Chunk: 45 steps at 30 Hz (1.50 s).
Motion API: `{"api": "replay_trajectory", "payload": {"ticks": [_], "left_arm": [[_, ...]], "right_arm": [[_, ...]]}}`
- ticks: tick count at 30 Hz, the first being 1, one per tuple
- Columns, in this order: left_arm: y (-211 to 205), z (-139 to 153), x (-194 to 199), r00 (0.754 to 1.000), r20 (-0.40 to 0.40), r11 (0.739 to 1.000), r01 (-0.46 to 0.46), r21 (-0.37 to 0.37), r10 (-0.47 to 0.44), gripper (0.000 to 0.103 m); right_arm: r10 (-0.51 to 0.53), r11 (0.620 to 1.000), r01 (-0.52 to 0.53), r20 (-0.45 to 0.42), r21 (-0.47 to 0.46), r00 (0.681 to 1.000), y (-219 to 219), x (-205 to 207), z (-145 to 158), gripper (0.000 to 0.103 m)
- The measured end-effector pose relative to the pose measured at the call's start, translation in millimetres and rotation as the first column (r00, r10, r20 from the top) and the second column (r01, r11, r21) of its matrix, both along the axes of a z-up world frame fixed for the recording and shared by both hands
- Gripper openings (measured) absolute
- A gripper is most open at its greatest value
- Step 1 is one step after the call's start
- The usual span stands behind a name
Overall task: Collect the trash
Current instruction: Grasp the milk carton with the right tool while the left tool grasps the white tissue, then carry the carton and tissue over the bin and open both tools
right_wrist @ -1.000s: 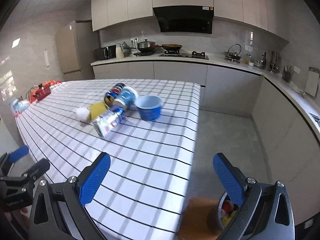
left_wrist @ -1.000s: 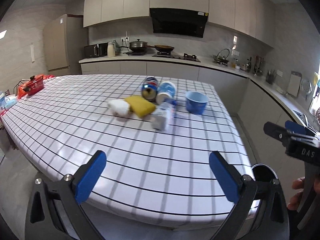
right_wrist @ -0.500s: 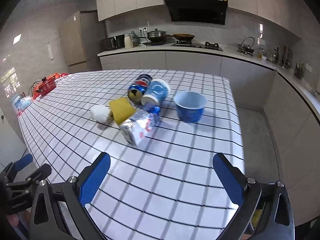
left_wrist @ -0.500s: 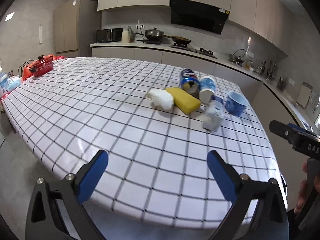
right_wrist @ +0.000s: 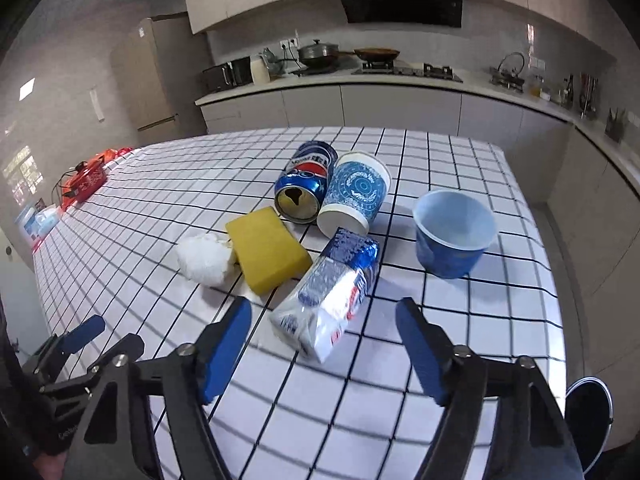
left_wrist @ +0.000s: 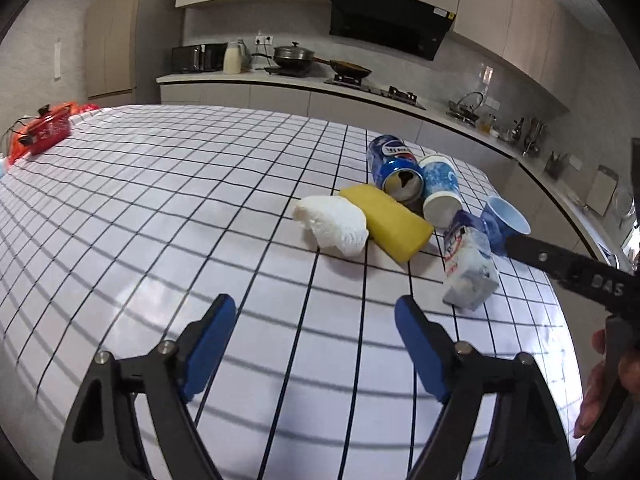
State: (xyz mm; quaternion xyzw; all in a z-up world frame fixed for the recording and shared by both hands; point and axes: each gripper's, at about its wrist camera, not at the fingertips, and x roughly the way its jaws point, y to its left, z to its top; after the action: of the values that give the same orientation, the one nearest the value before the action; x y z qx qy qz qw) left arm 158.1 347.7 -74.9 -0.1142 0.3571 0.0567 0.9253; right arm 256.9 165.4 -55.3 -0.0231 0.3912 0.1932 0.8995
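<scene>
Here, table (right_wrist: 460, 320): checked cloth, trash bunched at the middle.
Trash: crumpled tissue (right_wrist: 204, 260), yellow sponge (right_wrist: 266, 248), tipped cola can (right_wrist: 306, 188), tipped paper cup (right_wrist: 356, 196), upright blue cup (right_wrist: 454, 234).
Right gripper (right_wrist: 324, 332): jaws just been closing, part open, carton (right_wrist: 328, 304) just ahead between them, untouched.
Left gripper (left_wrist: 316, 332): jaws just been closing, still wide, nothing between.

Bench (left_wrist: 140, 216) bare and open across its near and left stretches | trash packed mid-right: tissue wad (right_wrist: 204, 258), sponge (right_wrist: 266, 249), can (right_wrist: 306, 188), paper cup (right_wrist: 356, 192) touching, no gap | carton (right_wrist: 332, 300) lies before right tool (right_wrist: 324, 326) | bowl (right_wrist: 454, 234) apart, clear lane beside it
</scene>
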Motion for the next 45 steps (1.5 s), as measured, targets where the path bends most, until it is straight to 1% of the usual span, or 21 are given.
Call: {"api": "replay_trajectory", "payload": {"ticks": [1, 2, 3, 5, 7, 10, 12, 16, 17, 18, 21, 23, 24, 26, 27, 28, 31, 33, 37, 45], "left_arm": [[0, -2, 6, 1.0, -0.003, 1.0, 0.007, -0.005, -0.007, 0.083], [0, -3, 10, 1.0, -0.005, 1.0, 0.012, -0.009, -0.012, 0.083], [0, -5, 15, 1.0, -0.008, 1.0, 0.017, -0.012, -0.017, 0.083], [-2, -9, 23, 0.999, -0.018, 0.999, 0.029, -0.018, -0.029, 0.082], [-3, -12, 31, 0.999, -0.025, 0.999, 0.039, -0.021, -0.039, 0.082], [-4, -16, 44, 0.998, -0.033, 0.998, 0.051, -0.029, -0.052, 0.08], [-3, -18, 53, 0.997, -0.039, 0.998, 0.059, -0.031, -0.06, 0.08], [-3, -23, 73, 0.996, -0.058, 0.997, 0.071, -0.027, -0.073, 0.076], [-2, -23, 77, 0.996, -0.061, 0.997, 0.069, -0.024, -0.071, 0.076], [-1, -24, 79, 0.995, -0.063, 0.997, 0.07, -0.023, -0.071, 0.076], [3, -28, 93, 0.994, -0.084, 0.997, 0.069, -0.027, -0.071, 0.076], [7, -29, 100, 0.993, -0.093, 0.997, 0.07, -0.045, -0.074, 0.071], [8, -30, 103, 0.992, -0.099, 0.996, 0.075, -0.048, -0.079, 0.068], [7, -31, 107, 0.989, -0.107, 0.993, 0.1, -0.06, -0.105, 0.05], [5, -32, 108, 0.985, -0.113, 0.99, 0.119, -0.071, -0.126, 0.029], [4, -32, 107, 0.985, -0.111, 0.989, 0.128, -0.075, -0.136, 0.022], [1, -28, 100, 0.986, -0.088, 0.988, 0.137, -0.065, -0.142, 0.016], [1, -25, 93, 0.987, -0.075, 0.987, 0.14, -0.075, -0.146, 0.015], [-4, -15, 80, 0.989, -0.043, 0.988, 0.138, -0.071, -0.142, 0.015], [-21, -2, 58, 0.99, -0.026, 0.988, 0.139, -0.07, -0.141, 0.015]], "right_arm": [[-0.002, 1.0, 0.002, -0.012, 0.0, 1.0, 2, 6, -3, 0.07], [-0.004, 1.0, 0.004, -0.033, -0.001, 0.999, 5, 14, -9, 0.064], [-0.007, 1.0, 0.007, -0.044, -0.003, 0.999, 7, 19, -13, 0.06], [-0.016, 1.0, 0.014, -0.079, -0.021, 0.997, 13, 31, -24, 0.059], [-0.008, 1.0, 0.007, -0.098, -0.017, 0.995, 16, 38, -30, 0.058], [0.006, 0.999, -0.01, -0.092, -0.05, 0.996, 20, 48, -32, 0.052], [0.01, 0.999, -0.014, -0.091, -0.045, 0.996, 18, 57, -33, 0.048], [0.023, 0.998, -0.028, -0.1, -0.05, 0.995, 18, 73, -34, 0.048], [0.016, 0.998, -0.021, -0.096, -0.06, 0.995, 19, 76, -34, 0.049], [0.01, 0.998, -0.017, -0.099, -0.068, 0.995, 20, 79, -35, 0.055], [0.015, 0.996, -0.027, -0.133, -0.09, 0.991, 24, 90, -45, 0.056], [0.022, 0.997, -0.034, -0.153, -0.076, 0.988, 25, 95, -51, 0.054], [0.022, 0.997, -0.033, -0.151, -0.075, 0.988, 25, 96, -52, 0.051], [0.026, 0.998, -0.035, -0.151, -0.058, 0.988, 24, 96, -53, 0.05], [0.028, 0.998, -0.036, -0.15, -0.049, 0.988, 23, 95, -53, 0.05], [0.028, 0.998, -0.036, -0.147, -0.05, 0.989, 24, 94, -53, 0.05], [0.036, 0.998, -0.042, -0.146, -0.039, 0.989, 23, 89, -53, 0.049], [0.038, 0.998, -0.044, -0.14, -0.039, 0.989, 22, 85, -52, 0.049], [0.039, 0.998, -0.043, -0.124, -0.034, 0.991, 21, 76, -45, 0.049], [0.026, 1.0, -0.028, -0.087, -0.015, 0.996, 4, 61, -27, 0.049]]}}
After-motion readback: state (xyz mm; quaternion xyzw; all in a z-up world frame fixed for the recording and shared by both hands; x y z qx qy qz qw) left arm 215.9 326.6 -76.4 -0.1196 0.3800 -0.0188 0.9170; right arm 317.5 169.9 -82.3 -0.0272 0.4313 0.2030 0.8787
